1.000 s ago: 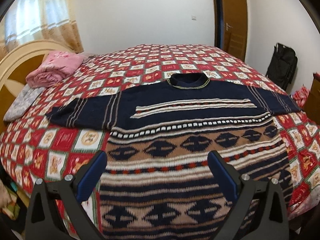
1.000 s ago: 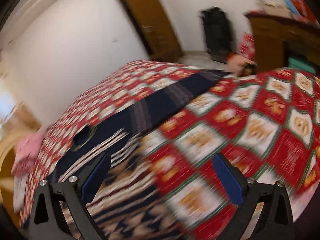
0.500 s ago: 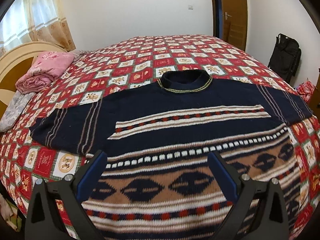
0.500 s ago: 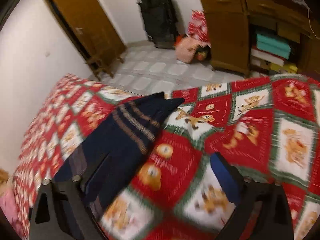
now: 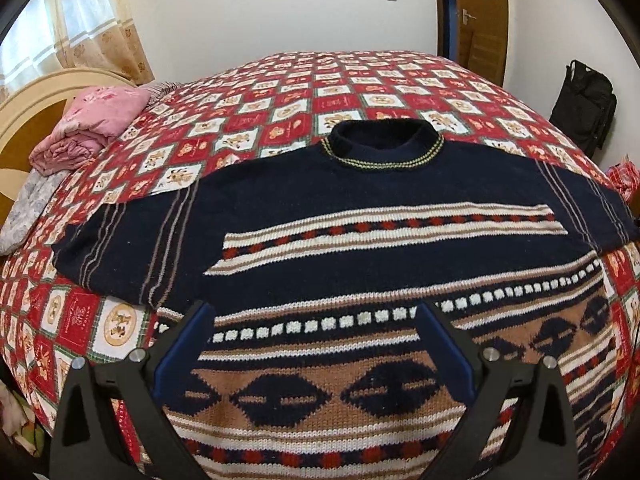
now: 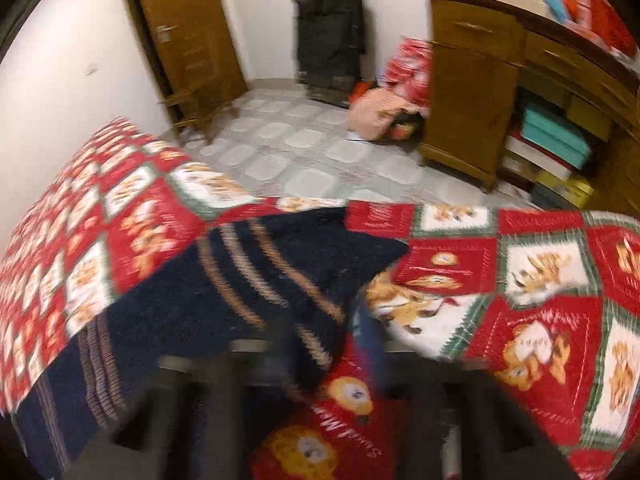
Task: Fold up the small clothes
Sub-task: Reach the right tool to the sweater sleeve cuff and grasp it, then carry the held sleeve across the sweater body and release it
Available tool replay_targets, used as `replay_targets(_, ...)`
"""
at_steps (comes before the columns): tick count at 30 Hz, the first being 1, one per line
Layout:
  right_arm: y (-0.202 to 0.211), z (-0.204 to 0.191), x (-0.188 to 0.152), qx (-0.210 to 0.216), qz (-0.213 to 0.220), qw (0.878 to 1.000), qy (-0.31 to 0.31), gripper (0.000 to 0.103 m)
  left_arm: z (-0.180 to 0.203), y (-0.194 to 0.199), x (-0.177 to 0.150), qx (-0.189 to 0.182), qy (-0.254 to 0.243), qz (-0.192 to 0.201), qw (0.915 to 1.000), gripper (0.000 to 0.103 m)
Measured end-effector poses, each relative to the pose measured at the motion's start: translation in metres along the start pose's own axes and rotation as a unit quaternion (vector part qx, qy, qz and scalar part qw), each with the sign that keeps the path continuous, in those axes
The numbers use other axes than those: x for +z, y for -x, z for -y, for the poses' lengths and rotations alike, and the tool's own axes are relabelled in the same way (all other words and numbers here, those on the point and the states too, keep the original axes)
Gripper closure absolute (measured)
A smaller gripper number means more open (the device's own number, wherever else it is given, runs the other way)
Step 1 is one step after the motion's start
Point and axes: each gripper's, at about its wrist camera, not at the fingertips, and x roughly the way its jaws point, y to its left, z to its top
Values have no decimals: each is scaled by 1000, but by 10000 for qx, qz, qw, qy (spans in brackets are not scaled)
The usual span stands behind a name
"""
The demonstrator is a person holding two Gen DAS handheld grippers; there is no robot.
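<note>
A navy knit sweater [image 5: 360,208] with tan, white and red patterned bands lies flat on the bed, collar far, both sleeves spread out. My left gripper [image 5: 312,312] is open, hovering over the sweater's lower middle. In the right wrist view the sweater's right sleeve end [image 6: 280,264] lies near the bed's edge. My right gripper [image 6: 324,344] is blurred; its fingers stand close together at the sleeve's cuff edge, and whether they pinch the cloth is unclear.
The bed has a red and white checked cover [image 5: 360,92]. A folded pink blanket [image 5: 88,128] lies by the headboard at left. A black bag [image 6: 330,32], a wooden cabinet [image 6: 480,92] and a door [image 6: 188,32] stand beyond the bed.
My left gripper has moved forward over the sweater. My right gripper has swung to the right sleeve end and its fingers have closed in from wide open.
</note>
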Motion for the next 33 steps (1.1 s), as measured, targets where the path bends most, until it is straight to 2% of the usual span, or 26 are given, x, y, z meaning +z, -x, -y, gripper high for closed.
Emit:
replay_targets(3,26,-10,6,141,252,9996,25,95,-6,7,1,-37,61,74,9999,0)
replay_targets(7,78,-50,12,272,715,9947,695,95,-23,23,2,-117,272,266,9992,0)
replay_targets(9,113,-82,7,528,952,9879,1100,95,-30,28,1,-109,332,331,9988,0)
replay_targets(12,167,-146,-14,1045,1247,9693,1844,95,-45,34,-2,-115,509,399,9978,0)
replay_targets(16,236,-246,-81,2084,1385,9257,2837,95,-67,39,-9,-140,777,422,9960,0)
replay_targets(17,247,-271,-106,2389,1312,9136,3018,95,-73,40,-11,-137,842,439,9954,0)
replay_targets(19,254,-306,-149,2756,1111,8971,3270,95,-85,44,-16,-92,952,468,9943,0)
replay_targets(20,253,-331,-186,2932,934,8846,3503,95,-90,46,-17,-70,995,482,9938,0)
replay_targets(22,243,-360,-239,3105,668,8699,3774,94,-102,49,-21,9,1086,503,9928,0)
replay_targets(26,215,-397,-335,3485,-287,8431,4085,92,-128,51,-30,184,1250,493,9908,0)
replay_targets(27,207,-402,-358,3640,-636,8305,4167,92,-133,50,-32,206,1265,479,9906,0)
replay_targets(29,205,-400,-379,3925,-1072,8103,4217,92,-142,47,-36,291,1311,438,9900,0)
replay_targets(30,208,-396,-382,4002,-1141,8058,4214,92,-146,46,-38,310,1329,432,9897,0)
replay_targets(31,215,-389,-381,4145,-1118,8008,4177,92,-149,42,-39,312,1371,396,9893,0)
replay_targets(33,228,-373,-368,4243,-868,8020,4113,92,-151,36,-39,263,1425,333,9889,0)
